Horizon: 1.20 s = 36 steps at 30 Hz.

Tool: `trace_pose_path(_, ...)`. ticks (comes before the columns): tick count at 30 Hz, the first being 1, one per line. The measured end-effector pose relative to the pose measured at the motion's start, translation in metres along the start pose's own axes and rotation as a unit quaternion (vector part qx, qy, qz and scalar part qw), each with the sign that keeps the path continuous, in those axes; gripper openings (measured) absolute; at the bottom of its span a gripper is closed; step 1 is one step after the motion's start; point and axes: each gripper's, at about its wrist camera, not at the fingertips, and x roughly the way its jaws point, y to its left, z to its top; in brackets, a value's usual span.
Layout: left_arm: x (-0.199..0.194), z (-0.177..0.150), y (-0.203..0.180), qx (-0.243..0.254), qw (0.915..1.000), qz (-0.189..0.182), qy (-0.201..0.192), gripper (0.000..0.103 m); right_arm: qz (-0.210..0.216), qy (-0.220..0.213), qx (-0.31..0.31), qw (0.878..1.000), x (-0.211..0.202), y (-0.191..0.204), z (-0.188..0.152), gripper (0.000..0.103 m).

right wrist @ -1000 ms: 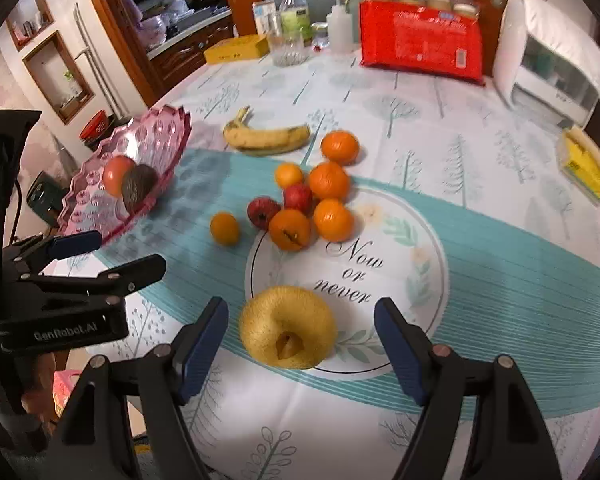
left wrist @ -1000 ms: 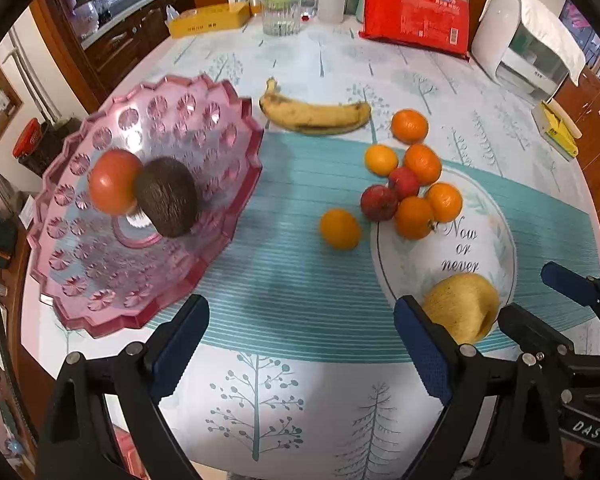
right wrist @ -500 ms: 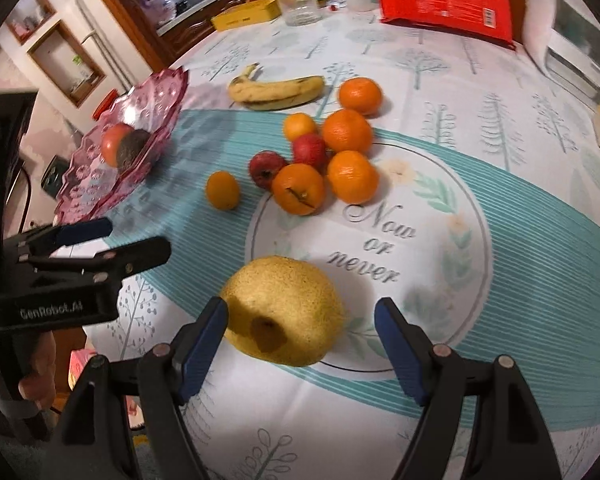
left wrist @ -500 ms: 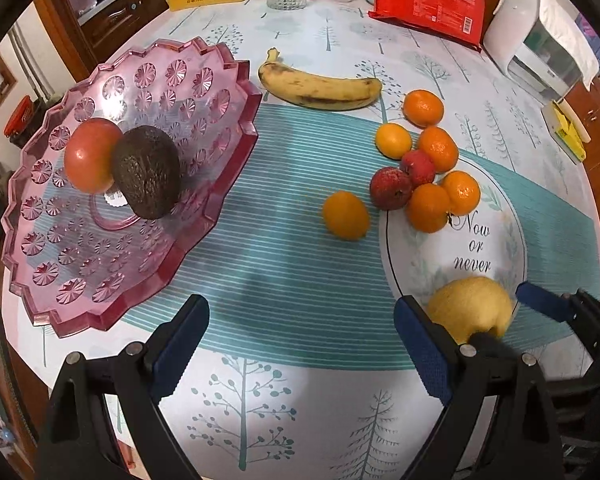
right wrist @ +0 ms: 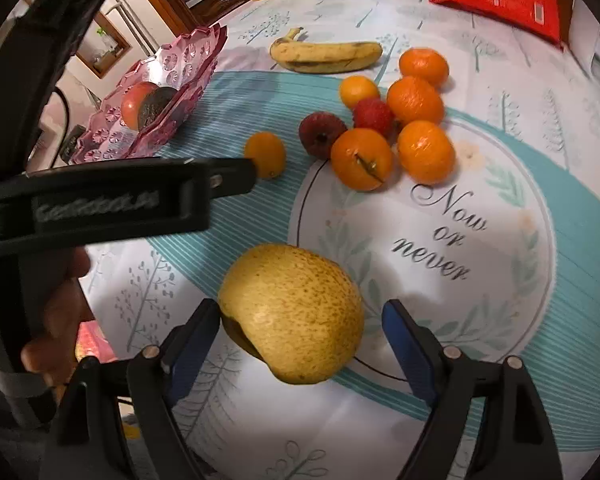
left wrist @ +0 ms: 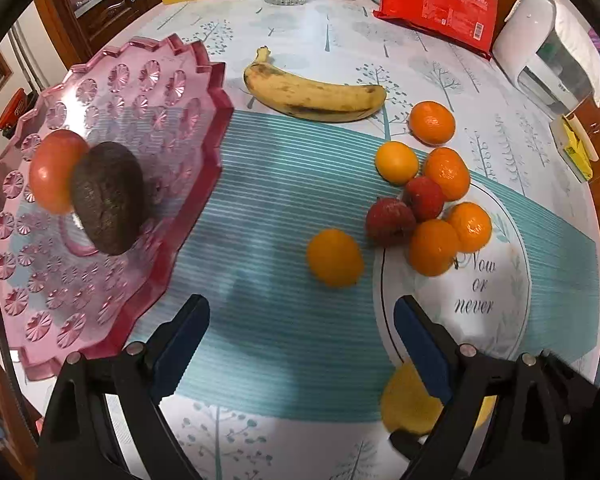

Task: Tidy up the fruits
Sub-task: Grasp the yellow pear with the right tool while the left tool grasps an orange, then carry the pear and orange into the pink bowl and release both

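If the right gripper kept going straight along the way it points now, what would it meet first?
Most likely the yellow pear, which already sits between the right gripper's open fingers; whether the left pad touches it is unclear.

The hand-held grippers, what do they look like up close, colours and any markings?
Each hand-held gripper, left and right, has two black plastic arms with silver rivets, ending in ribbed blue pads. In the right wrist view, the left one's black body carries raised lettering, too blurred to read.

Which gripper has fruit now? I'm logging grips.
Left gripper: open, holding nothing.
Right gripper: open around the pear, right pad not touching.
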Motion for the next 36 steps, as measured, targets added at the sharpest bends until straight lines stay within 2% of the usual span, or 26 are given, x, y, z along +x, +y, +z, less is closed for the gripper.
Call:
trace_pose_path(4,0.006,0.009,-0.010,0.006,0.9999,0.006,-0.013,0.090,0.023,0.005,0.007,1.000,0.004,-0.001,0.000,0.074)
trace_pose_path(5,0.008,0.011,-0.012,0.007,0.9998,0.016,-0.014,0.089,0.033,0.005,0.005,0.999,0.003,0.000,0.000,0.068)
trace_pose_path(12,0.023,0.019,-0.024,0.020,0.9997,0.010,0.005,0.059,0.019,0.004,0.007,1.000,0.000,0.000,-0.002,0.067)
trace_pose_path(16,0.032,0.021,-0.028,0.023,0.9997,0.002,0.012,0.049,0.016,0.001,0.022,1.000,-0.005,-0.009,-0.003,0.067)
trace_pose_path(19,0.038,0.024,-0.030,0.017,0.9997,-0.011,0.016,0.039,0.013,-0.005,0.030,0.999,-0.013,-0.016,-0.004,0.067)
trace_pose_path(21,0.043,0.025,-0.032,0.015,0.9997,-0.007,0.017,0.032,0.012,-0.010,0.033,0.999,-0.016,-0.019,-0.005,0.067)
trace_pose_path(27,0.047,0.027,-0.032,0.012,0.9997,-0.018,0.011,0.030,0.010,-0.017,0.037,0.999,-0.022,-0.023,-0.006,0.067)
trace_pose_path(36,0.020,0.009,-0.025,0.023,0.9991,-0.034,-0.011,0.029,0.002,-0.027,0.039,0.999,-0.032,-0.023,-0.009,0.067)
